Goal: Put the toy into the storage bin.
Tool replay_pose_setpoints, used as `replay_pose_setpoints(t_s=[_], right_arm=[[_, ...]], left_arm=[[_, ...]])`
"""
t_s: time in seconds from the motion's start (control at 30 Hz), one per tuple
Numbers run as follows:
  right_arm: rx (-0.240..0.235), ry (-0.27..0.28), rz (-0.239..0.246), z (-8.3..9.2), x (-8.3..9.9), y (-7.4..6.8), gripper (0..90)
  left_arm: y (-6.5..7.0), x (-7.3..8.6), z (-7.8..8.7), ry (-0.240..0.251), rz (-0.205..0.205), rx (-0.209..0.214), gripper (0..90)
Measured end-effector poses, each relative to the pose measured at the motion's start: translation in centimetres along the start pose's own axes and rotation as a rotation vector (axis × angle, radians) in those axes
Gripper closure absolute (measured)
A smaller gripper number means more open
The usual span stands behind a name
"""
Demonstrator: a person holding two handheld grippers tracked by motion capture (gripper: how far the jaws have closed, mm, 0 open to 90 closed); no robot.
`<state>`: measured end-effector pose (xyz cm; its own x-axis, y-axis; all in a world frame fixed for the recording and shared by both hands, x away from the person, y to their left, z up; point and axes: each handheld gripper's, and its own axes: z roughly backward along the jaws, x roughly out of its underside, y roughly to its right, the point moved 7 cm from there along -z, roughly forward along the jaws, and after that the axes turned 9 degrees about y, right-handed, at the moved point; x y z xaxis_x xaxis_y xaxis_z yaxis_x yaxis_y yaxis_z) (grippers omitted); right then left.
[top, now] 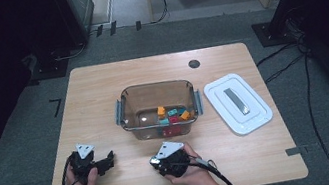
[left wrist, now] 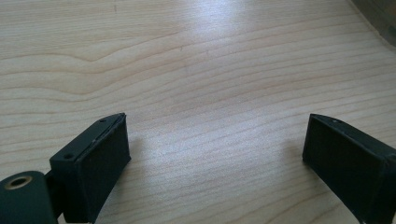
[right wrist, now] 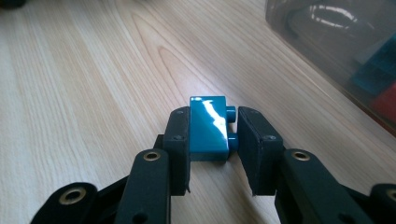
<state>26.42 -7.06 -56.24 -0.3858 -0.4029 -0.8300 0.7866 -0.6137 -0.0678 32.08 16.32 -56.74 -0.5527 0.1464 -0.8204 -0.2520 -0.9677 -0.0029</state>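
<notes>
On the wooden table [top: 100, 83], my right gripper [right wrist: 214, 128] has a teal toy block [right wrist: 208, 128] between its jaws near the table's front edge, just short of the clear bin [top: 158, 110] of coloured blocks; the pads appear to press it, though one stud-side gap is hard to read. My left gripper [left wrist: 217, 144] rests with jaws spread wide over bare wood. A white lid [top: 238, 104] lies right of the bin.

Teal block [right wrist: 208, 127] pinched in right gripper [right wrist: 214, 140] above wooden table [right wrist: 84, 93]
</notes>
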Motion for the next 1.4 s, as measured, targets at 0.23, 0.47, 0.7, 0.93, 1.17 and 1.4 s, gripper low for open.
replay_pose_setpoints(t_s=[0.23,0.47,0.7,0.93,1.17,1.4], right_arm=[[0.028,-0.003,0.029,0.6,0.4,0.4,67.7],[0.047,0.016,-0.055,2.9,1.1,2.1,67.8],[0.058,0.026,-0.092,6.4,1.5,4.2,67.8],[0.113,0.036,-0.13,9.7,1.4,6.7,67.8],[0.158,0.073,-0.177,13.4,0.5,8.9,67.8],[0.17,0.094,-0.205,16.7,-1.2,10.3,67.8]], left_arm=[[0.0,0.0,0.0,-0.001,0.0,0.0,7.3],[0.0,0.0,0.0,0.0,0.001,0.0,7.3],[0.0,0.0,0.0,0.0,0.001,0.0,7.3],[0.0,0.0,0.0,0.0,0.001,0.0,7.3],[0.0,0.0,0.0,0.0,0.001,0.0,7.3],[0.0,0.0,0.0,0.0,0.0,0.0,7.3]])
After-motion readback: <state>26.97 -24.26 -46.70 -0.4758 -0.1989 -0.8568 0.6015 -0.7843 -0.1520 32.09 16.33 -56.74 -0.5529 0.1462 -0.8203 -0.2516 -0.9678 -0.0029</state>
